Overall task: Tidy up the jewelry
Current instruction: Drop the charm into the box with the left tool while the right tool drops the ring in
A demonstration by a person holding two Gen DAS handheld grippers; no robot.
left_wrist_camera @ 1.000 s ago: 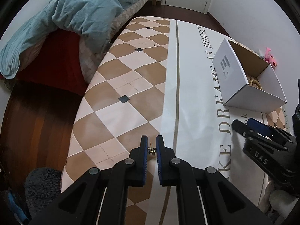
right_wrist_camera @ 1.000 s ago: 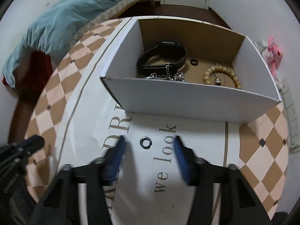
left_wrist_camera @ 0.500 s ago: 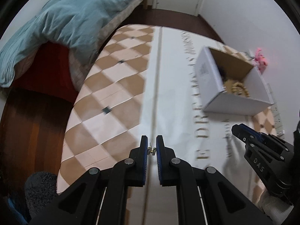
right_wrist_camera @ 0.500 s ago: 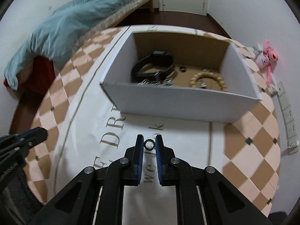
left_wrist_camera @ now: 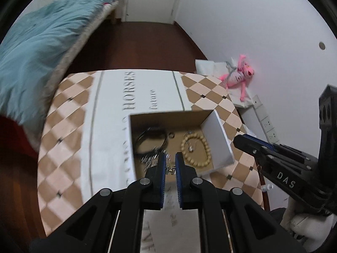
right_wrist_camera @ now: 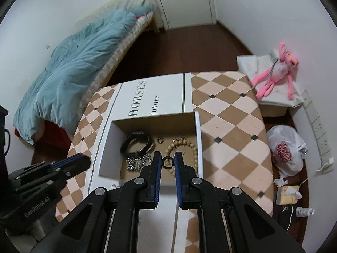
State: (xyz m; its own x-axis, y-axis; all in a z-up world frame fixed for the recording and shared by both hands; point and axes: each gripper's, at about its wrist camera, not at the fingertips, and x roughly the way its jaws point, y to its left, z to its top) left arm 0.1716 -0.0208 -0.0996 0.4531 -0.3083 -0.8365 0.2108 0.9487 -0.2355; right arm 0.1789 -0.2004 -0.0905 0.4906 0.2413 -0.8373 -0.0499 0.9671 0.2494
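Observation:
An open white cardboard box [left_wrist_camera: 219,139] [right_wrist_camera: 105,147] stands on the table. Inside lie a black wristband [right_wrist_camera: 137,143], a silver chain [right_wrist_camera: 139,160], a small ring [right_wrist_camera: 160,140] and a beaded bracelet [left_wrist_camera: 195,149] [right_wrist_camera: 189,147]. My left gripper [left_wrist_camera: 170,169] is shut on a small gold earring [left_wrist_camera: 170,170] and hovers over the box's near edge. My right gripper [right_wrist_camera: 167,162] is shut on a dark ring [right_wrist_camera: 167,162] and holds it above the box. Each gripper shows in the other's view, the right one [left_wrist_camera: 273,158] and the left one [right_wrist_camera: 52,172].
The table carries a checked cloth with a white lettered strip [right_wrist_camera: 147,99]. A bed with a blue duvet [right_wrist_camera: 73,63] stands at the left. A pink plush toy [right_wrist_camera: 276,71], a plastic bag [right_wrist_camera: 286,147] and wall sockets [right_wrist_camera: 320,135] are at the right.
My right gripper shut on the dark ring and lifted it off the table. Both grippers rose and moved over the box, the left one swinging right with the earring.

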